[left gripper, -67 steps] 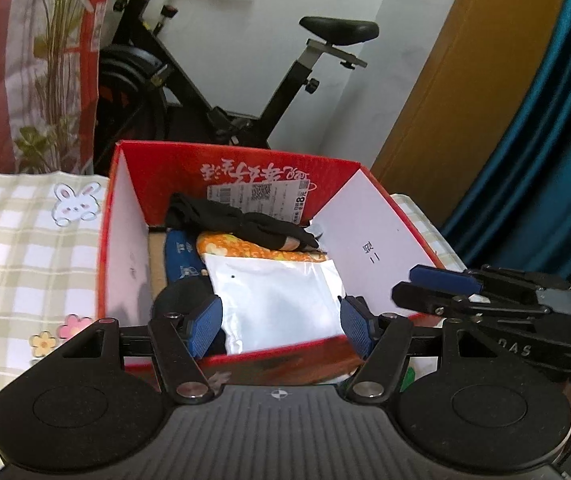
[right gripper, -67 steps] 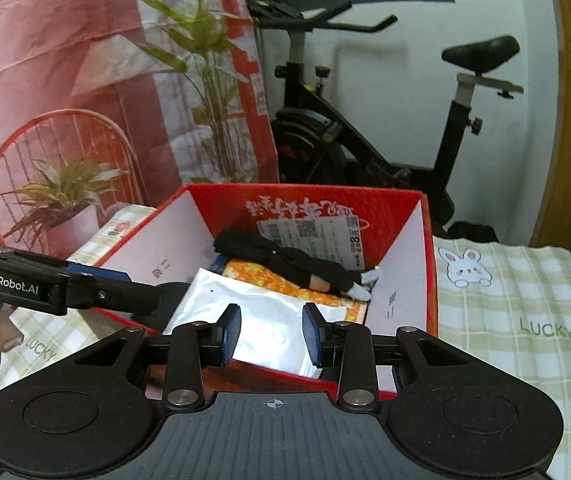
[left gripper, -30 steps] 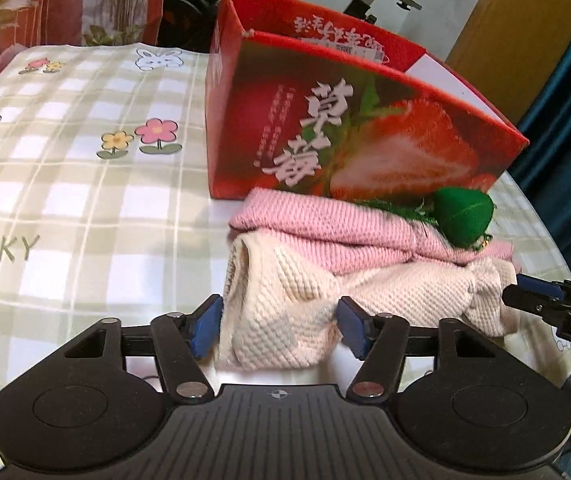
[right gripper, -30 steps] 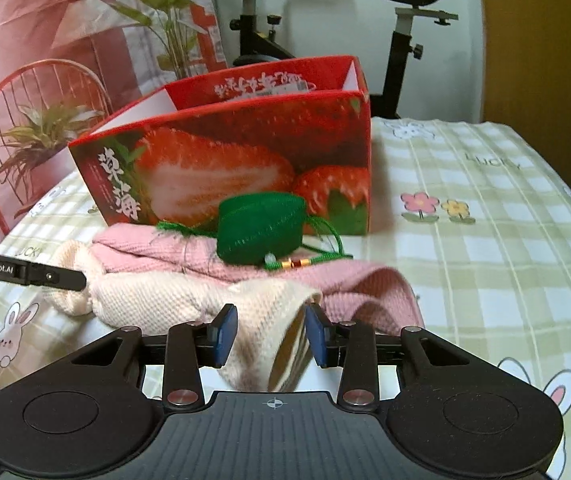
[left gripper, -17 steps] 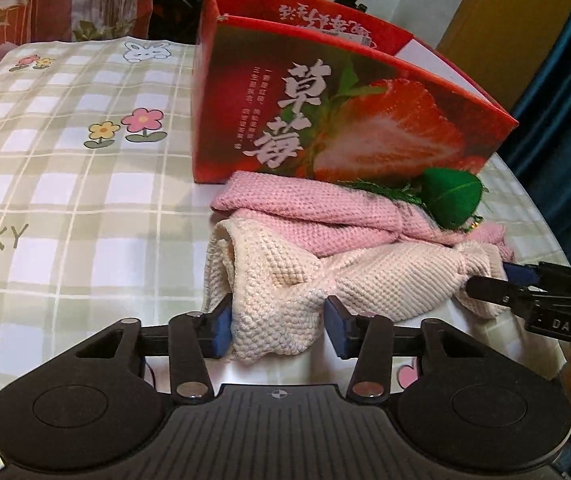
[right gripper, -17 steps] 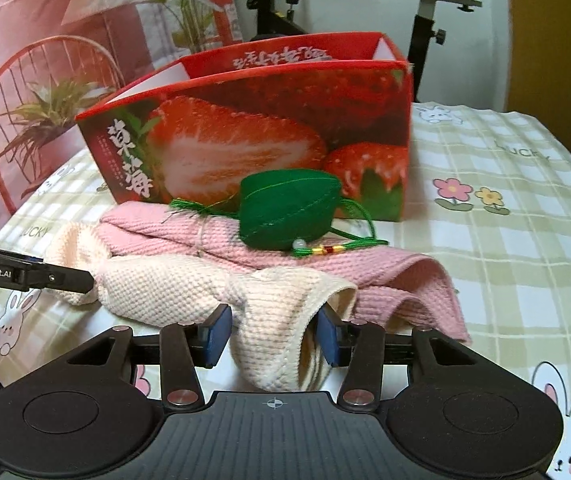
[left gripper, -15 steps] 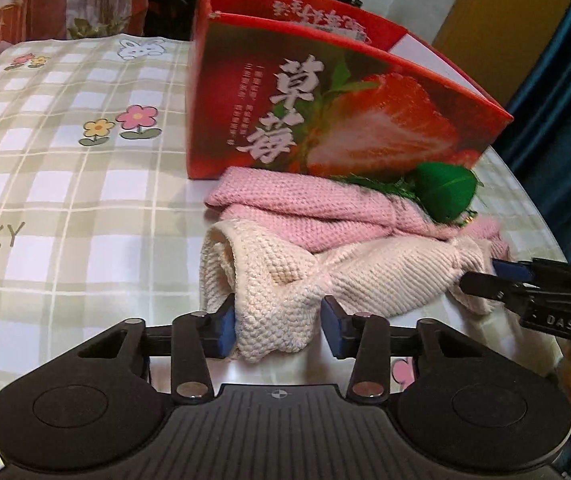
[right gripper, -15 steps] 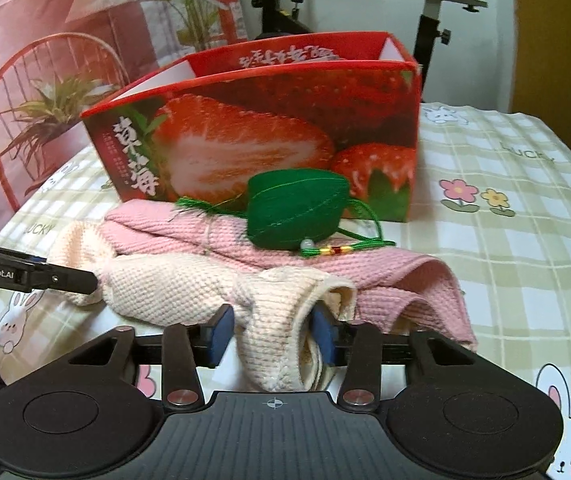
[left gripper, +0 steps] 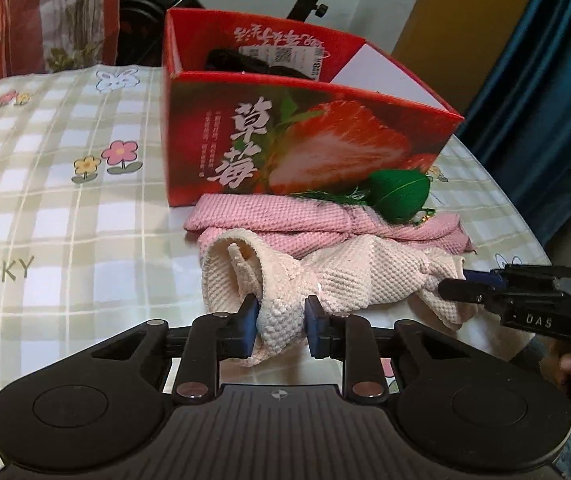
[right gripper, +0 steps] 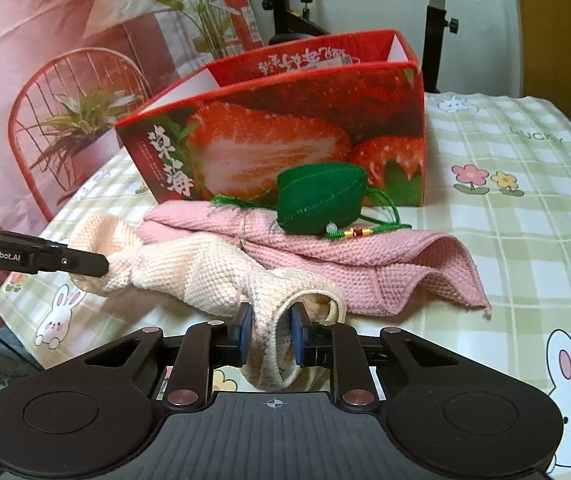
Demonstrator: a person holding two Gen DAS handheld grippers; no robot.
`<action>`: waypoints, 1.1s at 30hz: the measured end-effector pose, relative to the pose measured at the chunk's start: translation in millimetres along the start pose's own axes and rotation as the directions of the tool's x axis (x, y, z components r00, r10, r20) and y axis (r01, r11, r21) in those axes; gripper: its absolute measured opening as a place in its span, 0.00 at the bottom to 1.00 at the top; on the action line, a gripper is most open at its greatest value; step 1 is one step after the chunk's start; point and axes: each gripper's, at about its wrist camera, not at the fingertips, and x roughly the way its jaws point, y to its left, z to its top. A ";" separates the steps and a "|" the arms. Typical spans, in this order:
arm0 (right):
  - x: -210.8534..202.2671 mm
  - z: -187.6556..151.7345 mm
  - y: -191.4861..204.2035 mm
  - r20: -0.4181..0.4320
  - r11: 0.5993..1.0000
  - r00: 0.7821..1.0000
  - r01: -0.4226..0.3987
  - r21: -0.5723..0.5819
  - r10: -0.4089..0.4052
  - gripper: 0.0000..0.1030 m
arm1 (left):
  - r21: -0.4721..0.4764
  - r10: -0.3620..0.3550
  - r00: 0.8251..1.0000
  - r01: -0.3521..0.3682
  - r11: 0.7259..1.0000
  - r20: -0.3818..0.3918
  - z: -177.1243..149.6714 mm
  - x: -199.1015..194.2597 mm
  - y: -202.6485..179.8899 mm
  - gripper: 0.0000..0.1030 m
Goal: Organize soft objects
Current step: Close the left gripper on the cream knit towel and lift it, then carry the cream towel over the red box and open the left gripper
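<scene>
A cream knitted towel lies bunched on the tablecloth in front of a pink knitted towel. A green stuffed pouch with a cord rests on the pink towel. My left gripper is shut on the cream towel's left end. My right gripper is shut on the cream towel at its right end, beside the pink towel and the green pouch. The right gripper also shows in the left wrist view, and the left gripper in the right wrist view.
A red strawberry box stands just behind the towels, with dark fabric and a label inside; it also shows in the right wrist view. A checked tablecloth covers the table. An exercise bike and a blue curtain stand beyond.
Both grippers came down from over the box to the cream towel and closed on its two ends. The towel's ends are now pinched and slightly raised.
</scene>
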 end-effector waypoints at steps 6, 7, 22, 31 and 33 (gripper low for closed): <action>4.7 -5.0 -0.7 -0.018 1.000 1.000 0.008 0.001 -0.008 0.18 | -0.011 0.037 0.999 -0.037 0.999 -0.040 -13.9 14.0 4.0 0.25; 5.5 -6.2 -0.4 -0.021 1.000 1.000 0.009 0.001 -0.009 0.18 | -0.019 0.038 0.998 -0.039 0.999 -0.048 -17.4 17.6 5.7 0.25; 11.5 -12.4 -0.1 -0.030 1.000 0.999 0.019 0.001 -0.018 0.18 | -0.072 0.036 0.999 -0.036 0.997 -0.005 -33.5 23.2 10.9 0.26; -5.9 -2.7 1.1 0.058 1.000 0.998 0.002 -0.010 -0.002 0.18 | -0.106 0.033 0.994 -0.021 0.994 0.106 -31.2 -2.7 13.6 0.21; -15.1 3.4 1.8 0.097 1.000 0.995 -0.006 -0.011 0.007 0.18 | -0.112 0.029 0.987 -0.011 0.994 0.161 -26.8 -16.5 12.9 0.21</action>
